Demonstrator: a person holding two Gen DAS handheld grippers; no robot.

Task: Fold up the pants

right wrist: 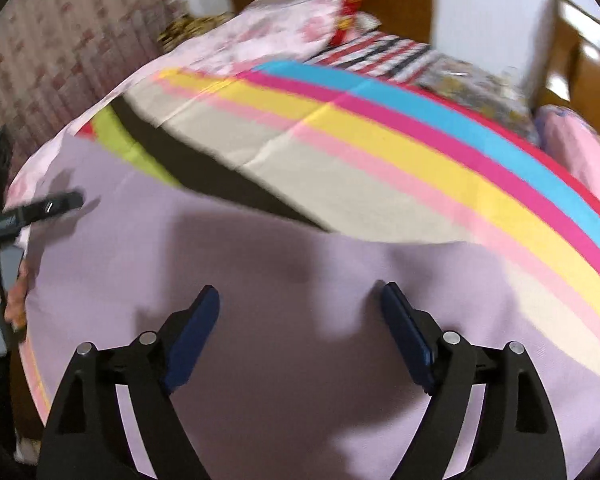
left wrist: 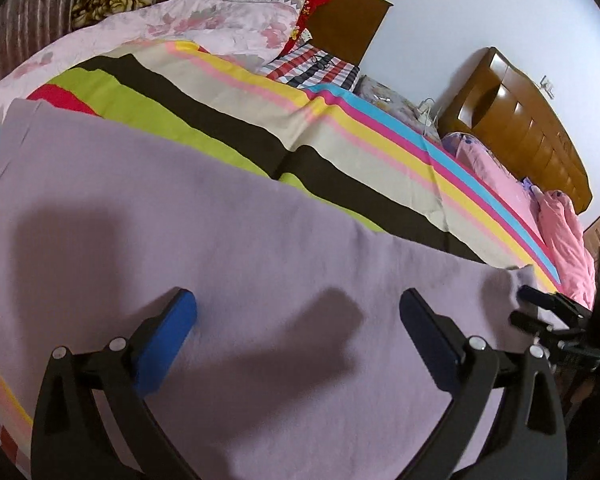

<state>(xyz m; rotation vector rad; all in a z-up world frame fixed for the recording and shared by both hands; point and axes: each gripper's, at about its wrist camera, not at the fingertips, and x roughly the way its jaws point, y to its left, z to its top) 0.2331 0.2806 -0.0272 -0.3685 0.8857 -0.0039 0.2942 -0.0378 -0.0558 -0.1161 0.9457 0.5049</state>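
Fingers of the left gripper (left wrist: 298, 336) and right gripper (right wrist: 300, 332) are spread, empty, above the lilac pants (left wrist: 228, 248). 1 fold is judged laid; regrasping at an end is required.

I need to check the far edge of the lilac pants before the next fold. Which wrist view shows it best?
The left wrist view: it is sharp, and the lilac pants show their far edge running unbroken across the striped bedcover. The right wrist view is motion-blurred and shows only part of that edge.
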